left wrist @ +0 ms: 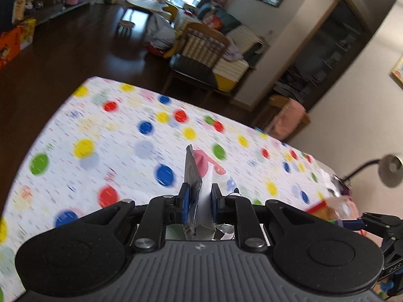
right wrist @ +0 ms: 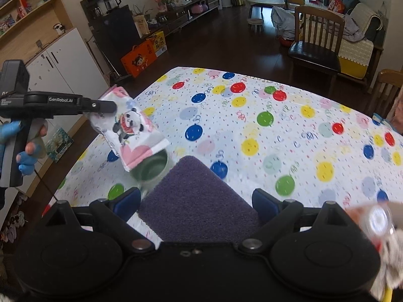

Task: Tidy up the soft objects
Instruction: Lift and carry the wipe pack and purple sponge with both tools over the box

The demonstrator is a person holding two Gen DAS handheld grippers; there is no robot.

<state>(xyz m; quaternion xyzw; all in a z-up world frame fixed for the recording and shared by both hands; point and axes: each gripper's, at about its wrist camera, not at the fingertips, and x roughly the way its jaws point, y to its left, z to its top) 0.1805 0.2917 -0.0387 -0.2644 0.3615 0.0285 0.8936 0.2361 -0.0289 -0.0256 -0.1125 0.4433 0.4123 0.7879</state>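
pinching a panda-print packet (left wrist: 199, 188), the left hand-held gripper (left wrist: 200, 201) hangs over the tabletop (left wrist: 100, 125); the right hand-held gripper (right wrist: 196, 201) clamps a purple sponge (right wrist: 196, 196).

I'm in a home's living-dining room. A table (right wrist: 289, 130) with a balloon-print cloth is near me; a wooden chair (right wrist: 317, 37), sofa (right wrist: 362, 20) and shelves (right wrist: 25, 7) stand farther off.

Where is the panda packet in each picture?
Left wrist view: the panda packet stands edge-on in the bottom middle, pinched in the left gripper.
Right wrist view: the same packet hangs at the left, its panda side showing, off the tip of the left gripper.
Shared landmark: the spotted tablecloth and the wooden chair beyond it.
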